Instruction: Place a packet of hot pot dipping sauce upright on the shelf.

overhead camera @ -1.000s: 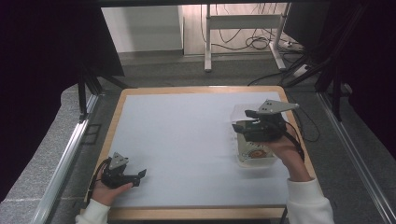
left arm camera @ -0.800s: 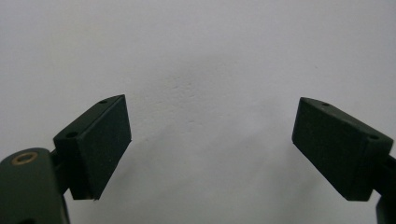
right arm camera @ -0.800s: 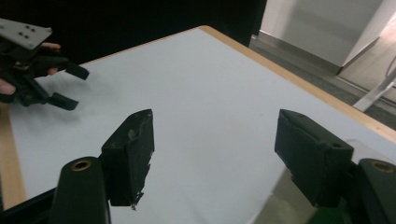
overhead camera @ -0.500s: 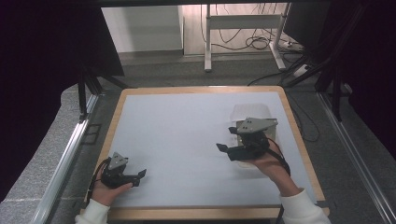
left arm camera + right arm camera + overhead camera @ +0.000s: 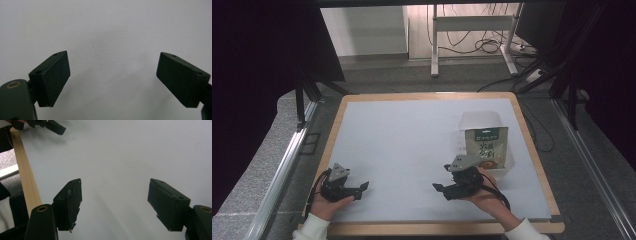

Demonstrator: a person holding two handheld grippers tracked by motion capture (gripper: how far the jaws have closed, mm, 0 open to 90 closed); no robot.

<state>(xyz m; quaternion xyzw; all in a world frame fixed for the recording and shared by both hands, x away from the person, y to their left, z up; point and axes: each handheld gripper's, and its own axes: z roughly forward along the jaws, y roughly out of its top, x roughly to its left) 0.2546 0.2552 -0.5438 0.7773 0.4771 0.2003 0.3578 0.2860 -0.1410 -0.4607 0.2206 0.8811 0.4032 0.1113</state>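
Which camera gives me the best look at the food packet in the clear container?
The high view: the packet lies in the clear container at the table's right side, beyond the right gripper. The two gripper views look across bare white tabletop instead.

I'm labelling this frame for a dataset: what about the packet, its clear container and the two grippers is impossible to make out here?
- Packet, high view: print too small to read.
- Clear container, high view: see-through walls fade into the white mat; what lies under the packet is hidden.
- Right gripper, high view: its grey plate and body hide the lower container edge.
- Left gripper, high view: hand covers its rear.
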